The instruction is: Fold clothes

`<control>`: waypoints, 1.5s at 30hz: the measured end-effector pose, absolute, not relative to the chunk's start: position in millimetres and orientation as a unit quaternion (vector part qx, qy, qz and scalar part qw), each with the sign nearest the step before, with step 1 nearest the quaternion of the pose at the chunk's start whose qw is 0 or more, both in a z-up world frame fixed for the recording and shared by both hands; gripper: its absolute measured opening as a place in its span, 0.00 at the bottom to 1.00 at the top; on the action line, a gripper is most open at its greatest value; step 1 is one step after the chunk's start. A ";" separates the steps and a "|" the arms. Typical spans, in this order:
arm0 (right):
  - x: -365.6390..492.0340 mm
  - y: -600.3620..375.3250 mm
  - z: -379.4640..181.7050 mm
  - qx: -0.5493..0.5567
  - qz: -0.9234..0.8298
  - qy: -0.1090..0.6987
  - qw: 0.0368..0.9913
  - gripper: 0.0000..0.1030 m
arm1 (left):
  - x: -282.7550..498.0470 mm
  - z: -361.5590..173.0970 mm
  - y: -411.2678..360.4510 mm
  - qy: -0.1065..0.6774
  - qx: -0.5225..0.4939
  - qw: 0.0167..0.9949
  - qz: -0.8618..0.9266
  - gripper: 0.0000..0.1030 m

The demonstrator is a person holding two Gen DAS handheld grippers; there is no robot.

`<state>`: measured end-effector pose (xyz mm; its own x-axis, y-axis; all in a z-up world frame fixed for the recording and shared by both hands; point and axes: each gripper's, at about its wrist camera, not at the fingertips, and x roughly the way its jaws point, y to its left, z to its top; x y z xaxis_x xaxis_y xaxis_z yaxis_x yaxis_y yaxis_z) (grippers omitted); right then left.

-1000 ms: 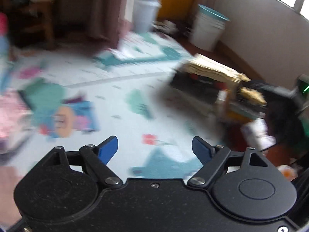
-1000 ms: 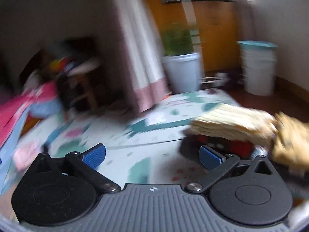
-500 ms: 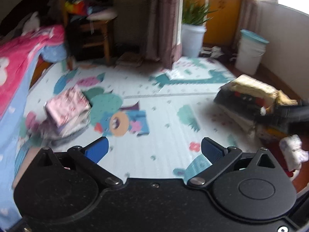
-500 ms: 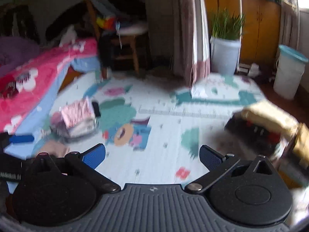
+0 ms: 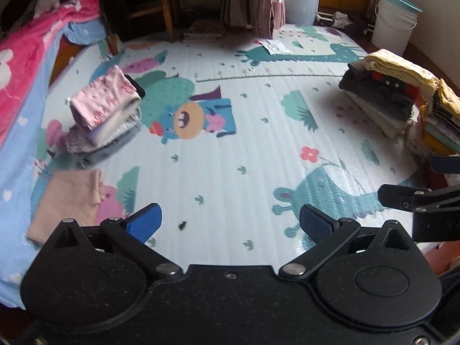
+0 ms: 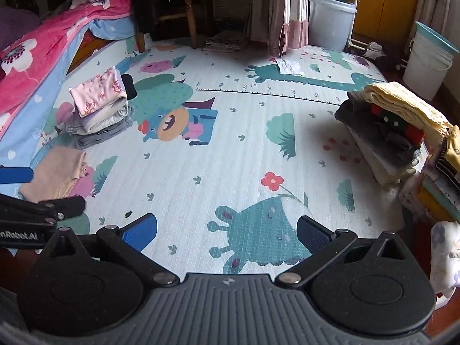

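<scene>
A stack of folded clothes [image 5: 105, 112] [image 6: 99, 106], pink on top and grey beneath, lies at the left of the cartoon play mat [image 5: 230, 155] [image 6: 230, 158]. A folded peach garment [image 5: 67, 198] [image 6: 54, 174] lies in front of it. A taller pile [image 5: 382, 92] [image 6: 385, 126] with a yellow piece on top stands at the right edge, with more clothes beside it. My left gripper [image 5: 230, 224] and right gripper [image 6: 225, 231] are both open and empty, held above the mat's near part. Each gripper's arm shows at the edge of the other view.
A bed with pink and blue blankets [image 5: 26, 66] [image 6: 37, 49] borders the left. A wooden chair [image 6: 172, 5], a curtain [image 6: 284, 8], a white plant pot [image 6: 330, 26] and a white bucket [image 5: 395, 23] [image 6: 429, 60] stand at the back. A paper [image 6: 289, 66] lies on the mat.
Both cameras swung left from the right-hand pile and now face the whole mat, tilted further down. Both grippers stay open and empty.
</scene>
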<state>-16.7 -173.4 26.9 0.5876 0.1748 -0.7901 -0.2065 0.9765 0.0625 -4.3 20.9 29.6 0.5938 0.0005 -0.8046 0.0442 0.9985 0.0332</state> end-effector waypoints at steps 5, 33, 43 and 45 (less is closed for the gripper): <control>-15.4 -171.4 21.2 -0.022 0.109 0.449 0.886 1.00 | -6.0 23.9 10.5 0.455 0.021 0.890 -0.011 1.00; -9.4 -179.6 8.2 0.000 0.090 0.485 0.870 1.00 | -5.4 16.1 6.4 0.455 0.011 0.890 -0.003 1.00; -10.5 -180.8 5.9 0.001 0.087 0.487 0.869 1.00 | -4.7 18.8 7.6 0.453 0.012 0.892 -0.001 1.00; -10.4 -180.1 5.9 0.002 0.088 0.488 0.869 1.00 | -5.0 18.8 8.1 0.451 0.011 0.892 -0.002 1.00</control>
